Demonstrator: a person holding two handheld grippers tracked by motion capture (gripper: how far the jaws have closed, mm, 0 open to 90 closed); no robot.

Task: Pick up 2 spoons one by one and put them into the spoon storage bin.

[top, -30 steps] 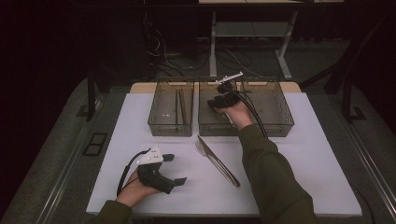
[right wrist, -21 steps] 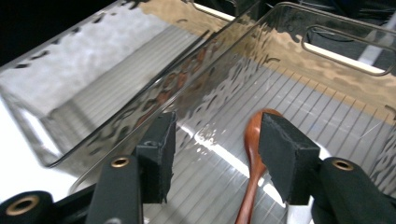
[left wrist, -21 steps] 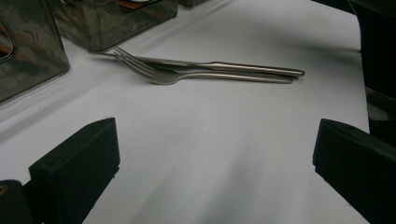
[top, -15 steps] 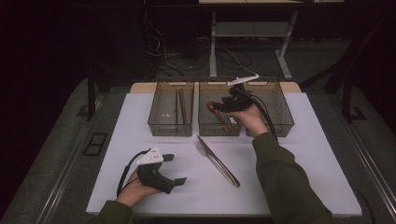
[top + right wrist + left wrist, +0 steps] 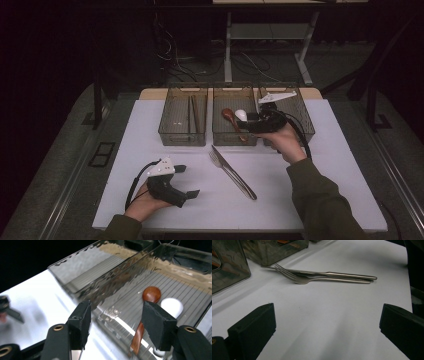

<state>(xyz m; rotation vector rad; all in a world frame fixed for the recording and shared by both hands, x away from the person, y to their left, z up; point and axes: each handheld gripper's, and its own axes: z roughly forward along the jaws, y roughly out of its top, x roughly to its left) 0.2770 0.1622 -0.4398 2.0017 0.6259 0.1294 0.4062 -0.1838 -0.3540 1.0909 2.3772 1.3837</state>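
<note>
Two pieces of cutlery are left on the white bench (image 5: 325, 190): a fork (image 5: 299, 278) and a knife (image 5: 347, 275), side by side and touching, just in front of the bins.

Nearest the person, the left gripper (image 5: 187, 181) rests on the bench in the left hand. Its fingers are spread wide with nothing between them and point toward the fork and knife. It hasn't budged over the last second.

Further back, three clear bins stand in a row. The left bin (image 5: 182, 140) holds what look like chopsticks (image 5: 192, 112). The middle bin (image 5: 235, 141) holds a wooden spoon (image 5: 229, 116) with a white spoon (image 5: 241, 115) just beside it.

The change is at the right gripper (image 5: 117, 312). A second ago it was down over the middle bin; now it has pulled back toward the right and sits above the bin's near rim. Its fingers have just been opening and nothing is between them; the wooden spoon lies on the bin floor beyond them.

Judgement: a spoon drop-off looks finished, sorting is partway done, and the fork and knife are the likely next pick.
</note>
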